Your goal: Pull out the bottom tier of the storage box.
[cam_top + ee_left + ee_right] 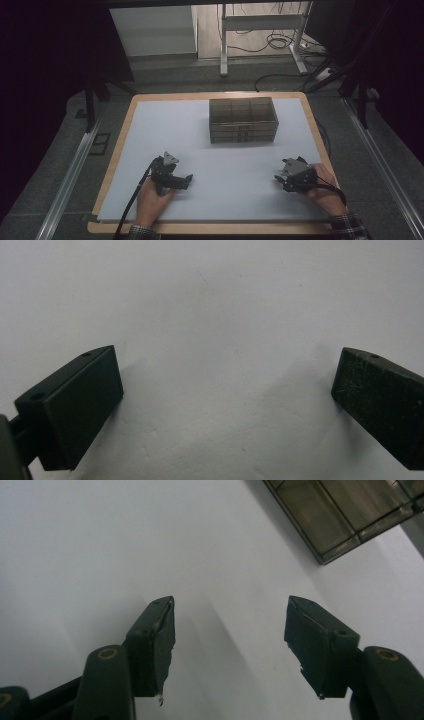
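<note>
A clear smoky plastic box with several compartments stands at the back middle of the white sheet; its corner shows at the top right of the right gripper view. My left gripper rests low on the sheet at the front left, held by a hand. Its jaws are wide apart with only bare white sheet between them. My right gripper rests at the front right, also held by a hand, its jaws spread with nothing between them. Both grippers sit well short of the box.
The white sheet covers a wooden tabletop with grey floor around it. Metal rails run along both sides. Beyond the table stand a desk frame and loose cables on the floor.
</note>
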### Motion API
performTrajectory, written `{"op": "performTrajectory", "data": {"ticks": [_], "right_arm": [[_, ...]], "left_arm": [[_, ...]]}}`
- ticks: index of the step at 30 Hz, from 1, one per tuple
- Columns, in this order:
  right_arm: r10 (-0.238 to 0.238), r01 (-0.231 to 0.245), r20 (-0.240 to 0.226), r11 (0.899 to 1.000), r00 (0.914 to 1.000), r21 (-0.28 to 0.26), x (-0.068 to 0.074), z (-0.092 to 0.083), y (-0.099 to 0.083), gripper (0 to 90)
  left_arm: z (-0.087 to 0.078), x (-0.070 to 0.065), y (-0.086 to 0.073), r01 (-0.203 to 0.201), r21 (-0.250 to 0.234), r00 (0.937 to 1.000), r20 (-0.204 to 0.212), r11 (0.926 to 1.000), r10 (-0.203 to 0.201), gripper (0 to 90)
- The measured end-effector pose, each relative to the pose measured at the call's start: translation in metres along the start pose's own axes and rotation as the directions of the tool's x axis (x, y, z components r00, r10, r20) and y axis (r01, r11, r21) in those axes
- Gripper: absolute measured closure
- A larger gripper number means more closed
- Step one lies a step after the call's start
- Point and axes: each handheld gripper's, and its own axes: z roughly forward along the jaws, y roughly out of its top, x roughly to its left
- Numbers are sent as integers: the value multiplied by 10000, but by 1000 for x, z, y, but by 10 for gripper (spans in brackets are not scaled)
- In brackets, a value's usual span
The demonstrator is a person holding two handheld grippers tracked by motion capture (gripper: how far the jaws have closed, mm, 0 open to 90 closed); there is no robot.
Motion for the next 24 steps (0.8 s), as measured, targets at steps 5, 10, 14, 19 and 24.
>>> {"op": "performTrajectory", "data": {"ticks": [5,10,14,19,24], "right_arm": [[-565,566,396,9984,9976,-23,1,7,8,387],[-1018,1018,705,9948,9923,34,3,13,16,387],[-1289,1288,930,9916,9873,71,4,17,21,387],[-1554,1552,1141,9878,9812,104,4,22,26,387],[-1860,1859,1409,9825,9724,142,5,27,31,387]], "left_arm": [[0,0,0,-4,1,10000,-5,10000,4,0],[0,0,0,-1,1,10000,-5,10000,1,0],[0,0,0,0,3,10000,-4,10000,0,0],[0,0,0,0,1,10000,-5,10000,0,0],[0,0,0,1,1,10000,-4,10000,-1,0]]}}
